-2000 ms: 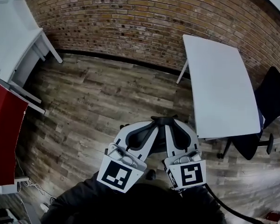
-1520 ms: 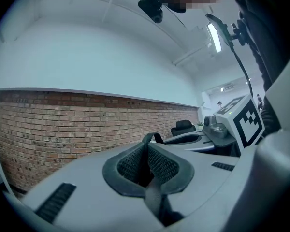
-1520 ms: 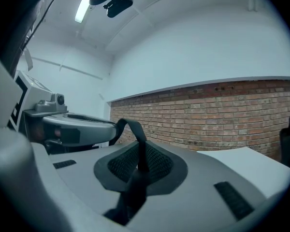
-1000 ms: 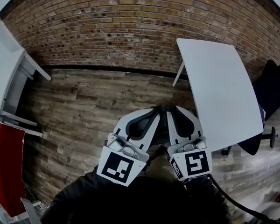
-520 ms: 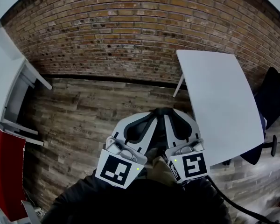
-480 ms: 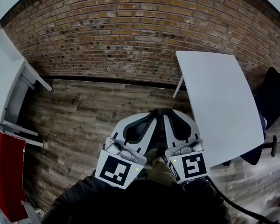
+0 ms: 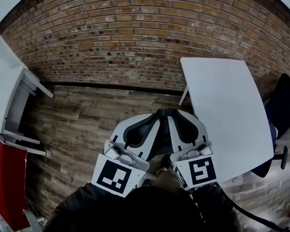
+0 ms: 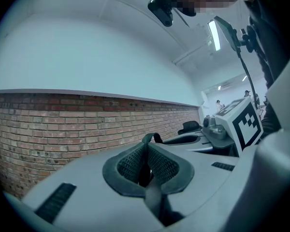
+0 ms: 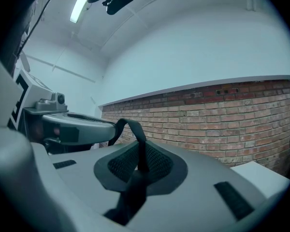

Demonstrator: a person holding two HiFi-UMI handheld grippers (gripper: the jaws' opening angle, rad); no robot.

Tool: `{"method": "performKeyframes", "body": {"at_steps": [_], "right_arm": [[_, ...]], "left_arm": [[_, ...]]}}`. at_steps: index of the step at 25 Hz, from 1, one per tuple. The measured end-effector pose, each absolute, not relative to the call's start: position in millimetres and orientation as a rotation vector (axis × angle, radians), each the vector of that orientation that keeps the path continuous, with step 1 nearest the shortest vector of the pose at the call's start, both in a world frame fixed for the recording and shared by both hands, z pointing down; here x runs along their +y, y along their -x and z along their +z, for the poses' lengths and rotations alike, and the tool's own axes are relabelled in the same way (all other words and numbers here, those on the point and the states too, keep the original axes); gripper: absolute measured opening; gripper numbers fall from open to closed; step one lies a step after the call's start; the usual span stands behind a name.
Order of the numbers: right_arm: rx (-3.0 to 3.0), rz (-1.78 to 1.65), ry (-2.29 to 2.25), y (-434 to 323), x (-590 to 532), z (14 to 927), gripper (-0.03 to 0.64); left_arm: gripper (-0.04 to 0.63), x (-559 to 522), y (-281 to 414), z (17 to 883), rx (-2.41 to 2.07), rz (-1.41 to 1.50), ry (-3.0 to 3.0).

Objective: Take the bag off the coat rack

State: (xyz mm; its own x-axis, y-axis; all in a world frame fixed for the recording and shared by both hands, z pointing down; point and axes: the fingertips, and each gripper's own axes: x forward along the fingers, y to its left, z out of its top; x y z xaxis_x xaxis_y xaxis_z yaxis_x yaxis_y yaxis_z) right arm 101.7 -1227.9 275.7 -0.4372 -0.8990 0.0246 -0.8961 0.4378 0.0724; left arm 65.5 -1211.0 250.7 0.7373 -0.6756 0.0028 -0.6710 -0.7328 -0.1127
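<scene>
Two grippers are up in front of me, side by side, both pointing level at the red brick wall [image 7: 135, 28]. The left gripper [image 7: 153, 119] has its fingers [image 8: 129, 163] pressed in on a narrow black fabric strap [image 8: 153, 138]. In the left gripper view that strap rises out of the dark mesh pads and arches over to the right. The right gripper [image 7: 178, 117] mirrors it: its fingers [image 9: 157, 164] pinch the same black strap [image 9: 131, 127], which loops away to the left toward the other gripper.

From the head view, the strap [image 7: 166, 111] shows as a short dark arc bridging the two tips, held over the grey-brown wood-plank floor [image 7: 87, 120]. The bag's body I cannot make out. Only a tan patch [image 7: 158, 167] shows low between the two marker cubes, and I cannot tell whether that is the bag.

A white rectangular table [image 7: 227, 105] stands just right of the grippers, one end toward the wall. A black office chair [image 7: 284, 103] sits beyond its far side, and a red panel [image 7: 5, 178] is at the far left.
</scene>
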Motion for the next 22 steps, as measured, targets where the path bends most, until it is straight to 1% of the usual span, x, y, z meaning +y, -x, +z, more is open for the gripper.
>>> {"method": "performKeyframes", "body": {"at_steps": [6,11,16,22], "right_arm": [[-2.659,-0.075,-1.594,-119,-1269,248,0.038],[-2.685,-0.128,-1.570,-137,-1301,206,0.038],[-2.674,-0.204,-1.603,-177,-1325,154,0.038],[-2.641,-0.247,-1.663,-231,-1347,116,0.038]], "left_arm": [[0.030,-1251,-84,222,1.130,-0.091,2.799],[0.030,-1280,-102,182,1.145,-0.064,2.781],[0.030,-1303,-141,131,1.069,-0.047,2.725],[0.030,-1326,-196,88,0.924,-0.052,2.658]]}}
